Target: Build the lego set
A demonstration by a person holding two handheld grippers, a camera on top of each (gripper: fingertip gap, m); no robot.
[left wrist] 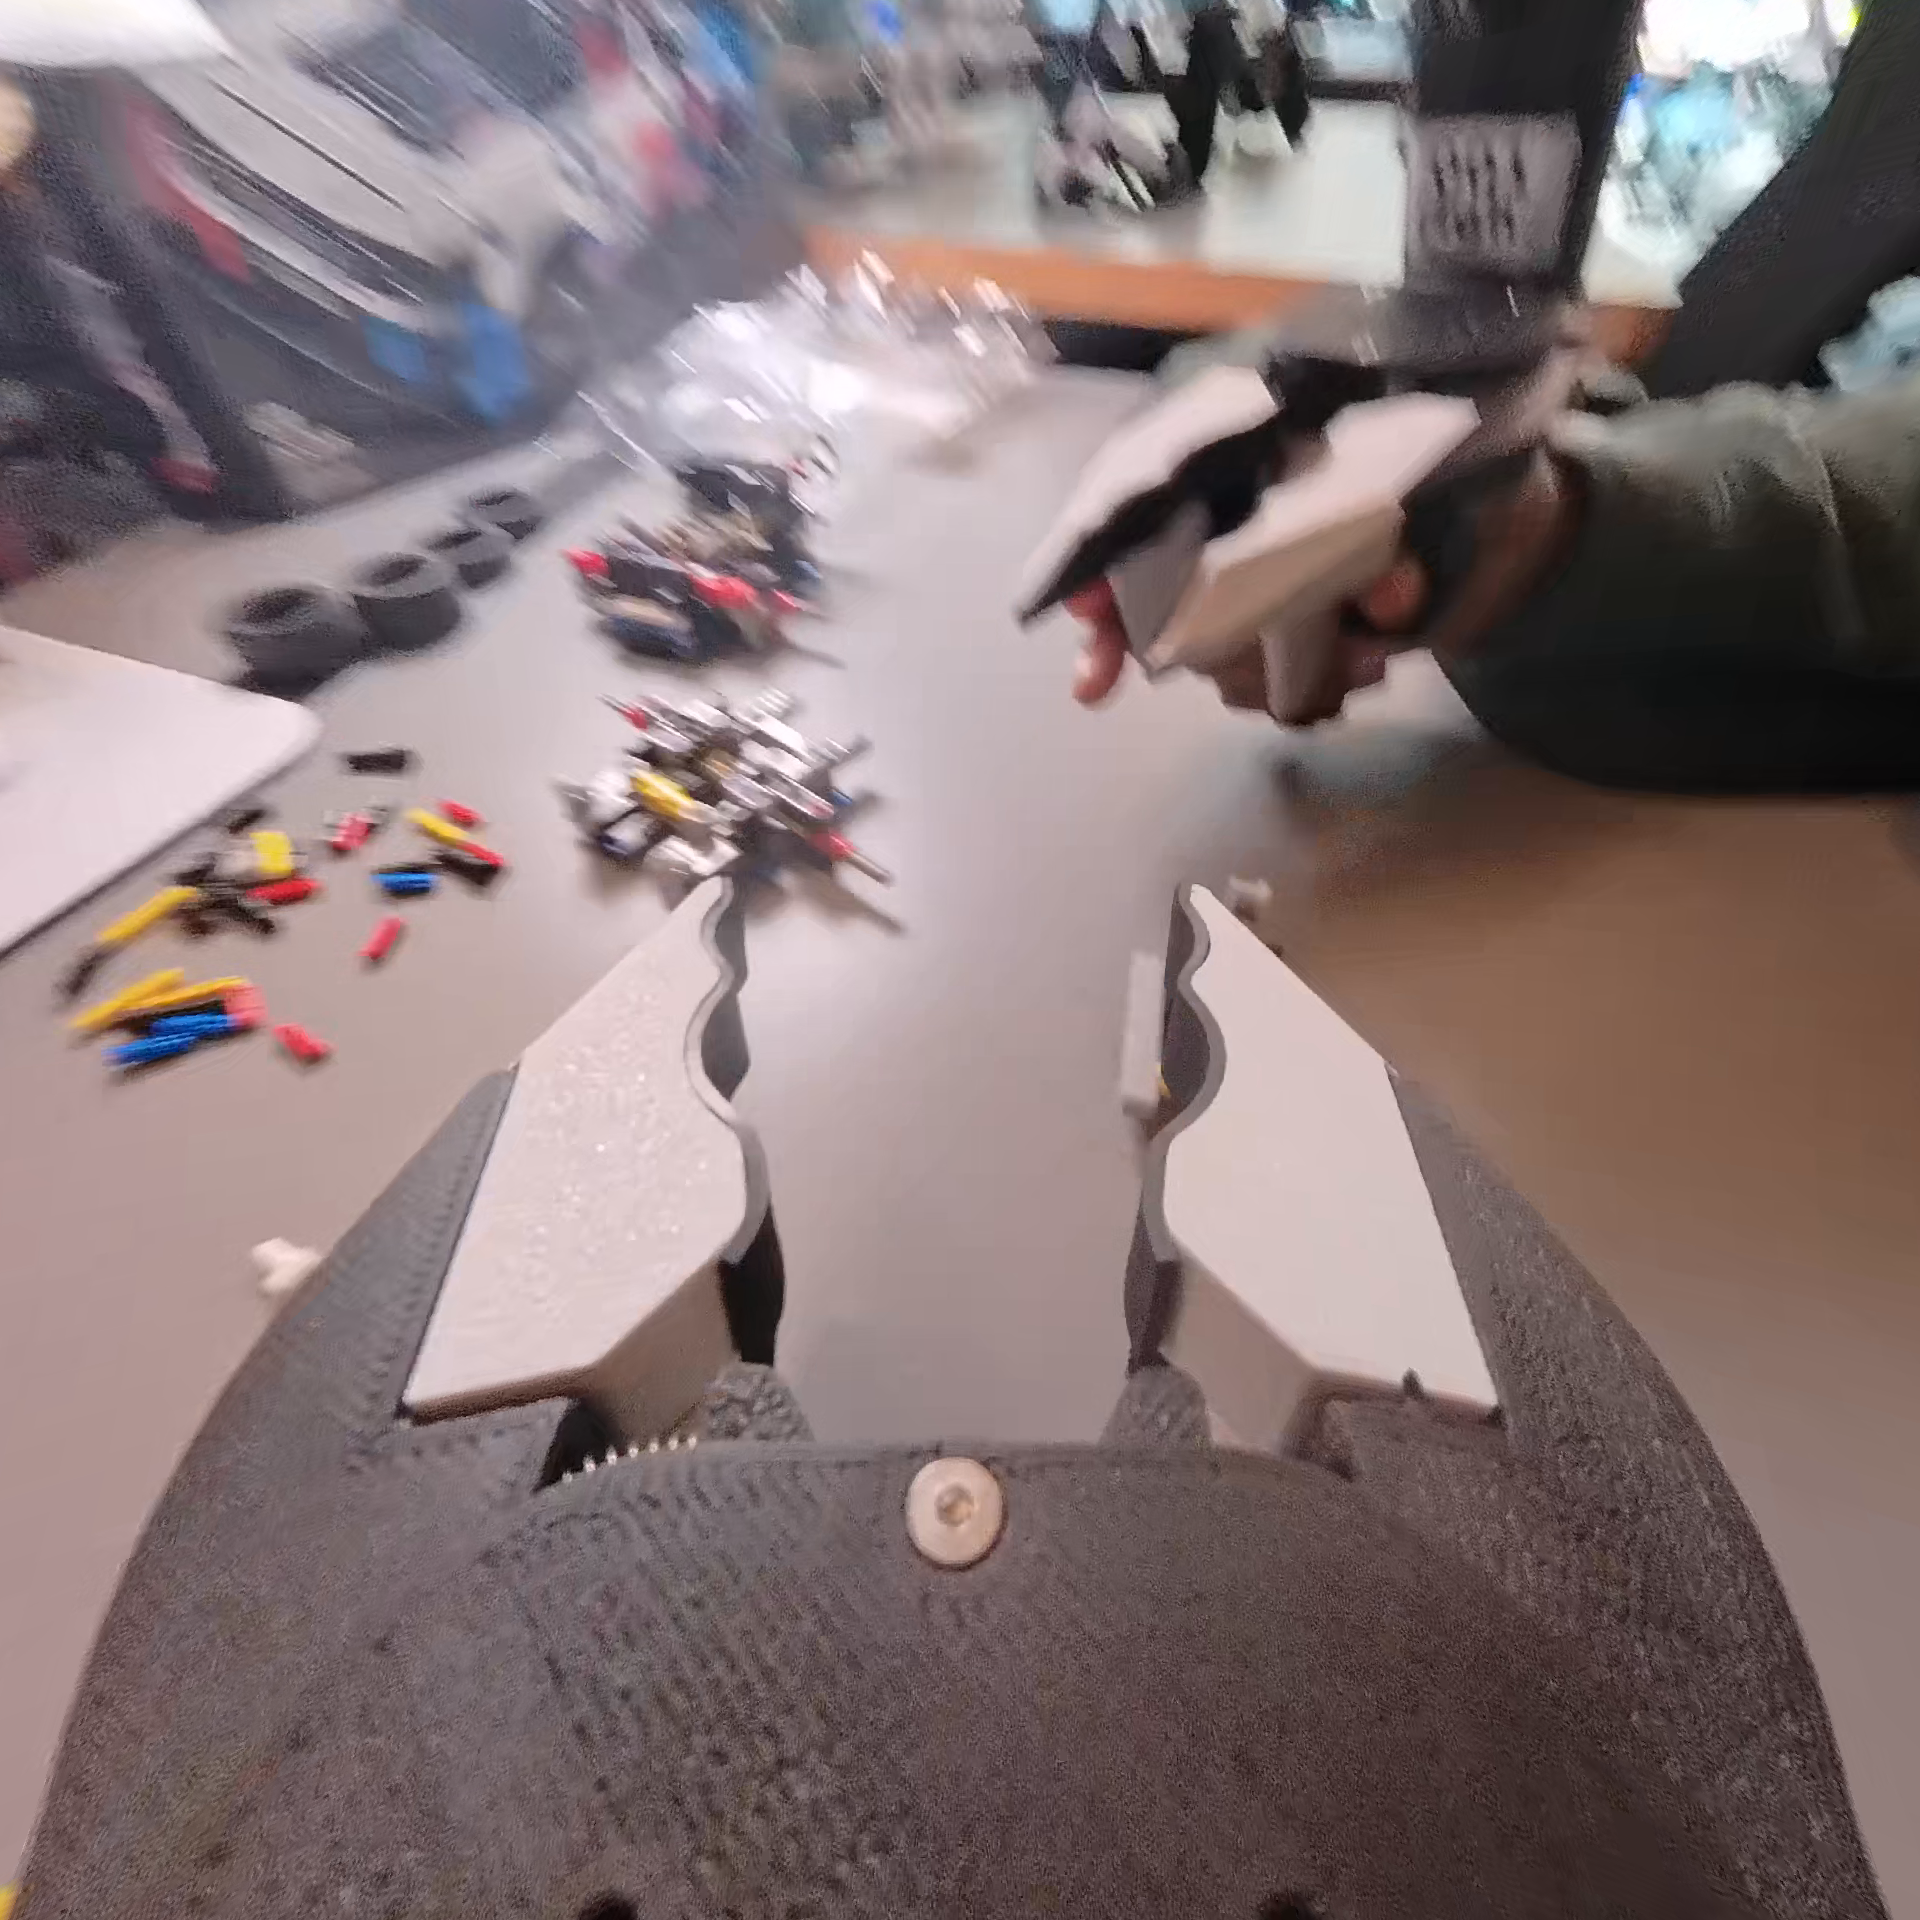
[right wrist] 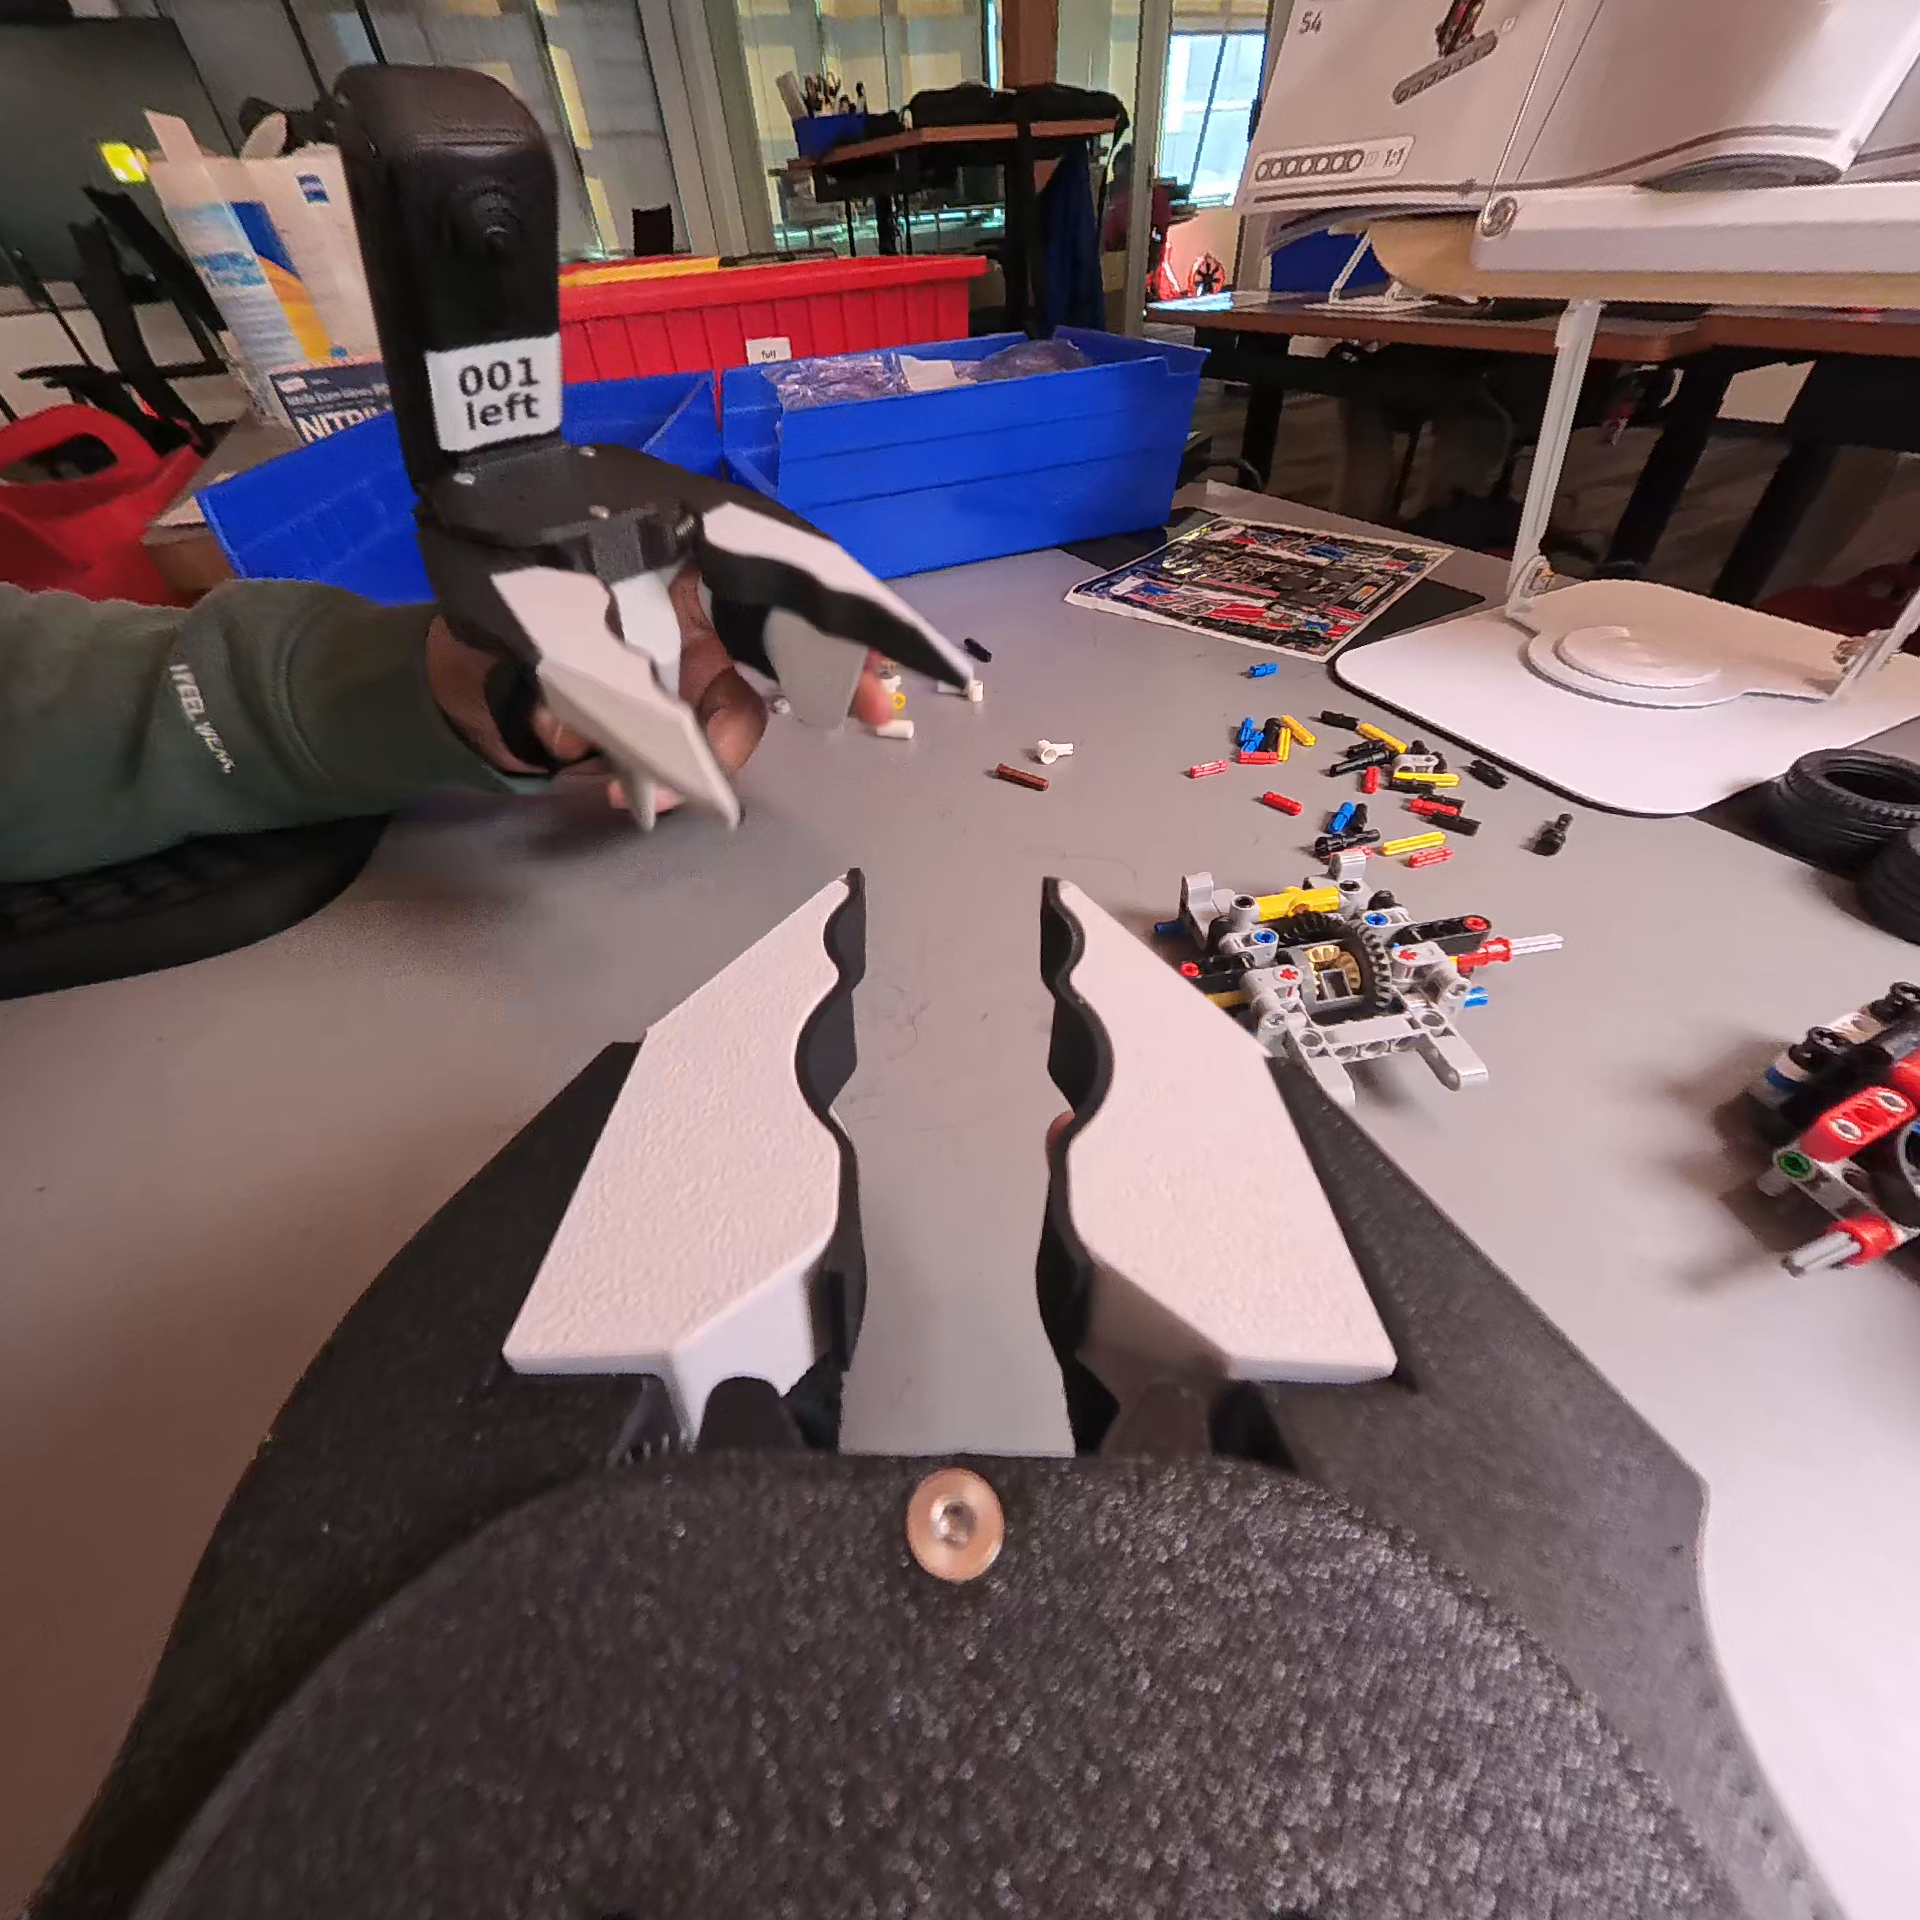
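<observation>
Grey plastic gear assembly: light, stiff, snag-prone (judged); grip its frame. Left gripper wide, right gripper narrower, both bare.

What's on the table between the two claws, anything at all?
Nothing: in the right wrist view, only bare grey table lies between the right claw and the left claw. The small white pieces lie beyond it.
</observation>
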